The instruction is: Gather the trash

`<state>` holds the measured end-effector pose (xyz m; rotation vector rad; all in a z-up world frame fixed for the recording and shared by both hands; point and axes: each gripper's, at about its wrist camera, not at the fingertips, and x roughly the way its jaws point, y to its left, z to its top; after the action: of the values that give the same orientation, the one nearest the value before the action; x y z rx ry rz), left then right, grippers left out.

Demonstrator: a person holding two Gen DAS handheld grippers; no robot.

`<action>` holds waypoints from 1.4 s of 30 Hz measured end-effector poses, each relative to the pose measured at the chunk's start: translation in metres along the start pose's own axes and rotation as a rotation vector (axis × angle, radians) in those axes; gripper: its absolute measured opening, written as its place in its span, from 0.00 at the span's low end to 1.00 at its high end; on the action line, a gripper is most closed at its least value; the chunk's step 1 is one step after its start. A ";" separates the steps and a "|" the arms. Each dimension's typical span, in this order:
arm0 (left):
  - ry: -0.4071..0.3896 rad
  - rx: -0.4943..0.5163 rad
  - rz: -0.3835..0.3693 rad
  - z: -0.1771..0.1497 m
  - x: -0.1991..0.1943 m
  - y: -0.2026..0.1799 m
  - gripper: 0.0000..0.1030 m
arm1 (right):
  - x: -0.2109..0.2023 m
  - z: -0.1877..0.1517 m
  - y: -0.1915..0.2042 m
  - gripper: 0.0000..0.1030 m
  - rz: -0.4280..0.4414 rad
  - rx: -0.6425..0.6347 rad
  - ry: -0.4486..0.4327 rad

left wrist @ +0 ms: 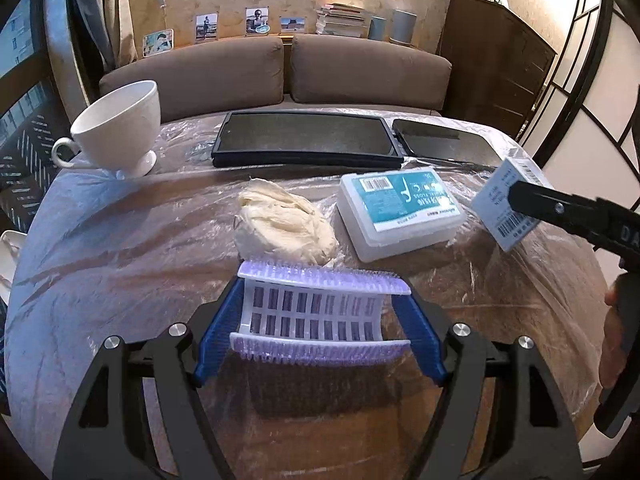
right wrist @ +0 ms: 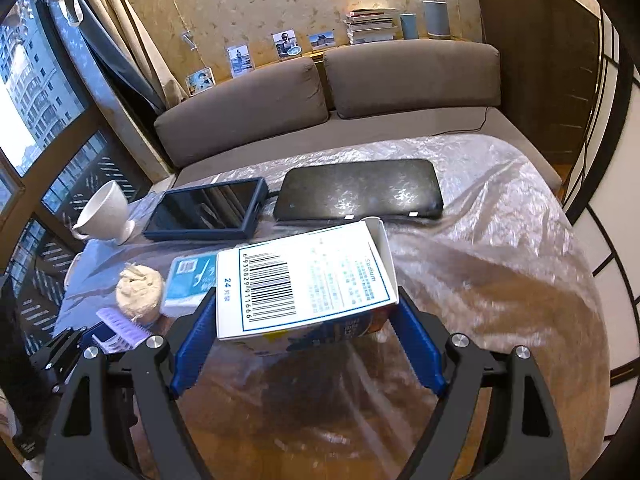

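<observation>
My left gripper (left wrist: 320,308) is shut on a white slatted plastic brush (left wrist: 316,312) with purple bristles, its blue pads pressing on both ends. Just beyond it a crumpled beige tissue wad (left wrist: 280,228) lies on the film-covered table (left wrist: 120,264). My right gripper (right wrist: 306,300) is shut on a white carton (right wrist: 304,280) with a barcode, held tilted above the film. In the left wrist view that carton (left wrist: 500,204) hangs at the right, with a black finger (left wrist: 552,208) across it. A white and teal floss box (left wrist: 400,216) lies between wad and carton.
A white footed cup (left wrist: 120,128) stands at the far left. A tablet in a blue case (left wrist: 308,140) and a black slab (left wrist: 444,140) lie along the far edge. A brown sofa (left wrist: 280,72) is behind the table. A person's hand (left wrist: 612,340) shows at the right.
</observation>
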<state>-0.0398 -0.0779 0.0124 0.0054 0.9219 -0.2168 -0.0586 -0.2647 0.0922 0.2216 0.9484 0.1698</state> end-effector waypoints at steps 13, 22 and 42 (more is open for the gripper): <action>0.033 0.000 0.006 -0.028 -0.011 0.004 0.74 | -0.025 -0.037 0.015 0.79 0.030 -0.017 0.034; 0.024 0.027 0.002 -0.037 -0.020 -0.002 0.71 | -0.035 -0.046 0.020 0.79 0.030 -0.020 0.035; 0.032 0.053 0.039 -0.072 -0.044 0.001 0.71 | -0.056 -0.068 0.025 0.79 0.031 -0.016 0.036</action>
<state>-0.1223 -0.0623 0.0030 0.0761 0.9466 -0.2050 -0.1478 -0.2464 0.1043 0.2196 0.9790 0.2103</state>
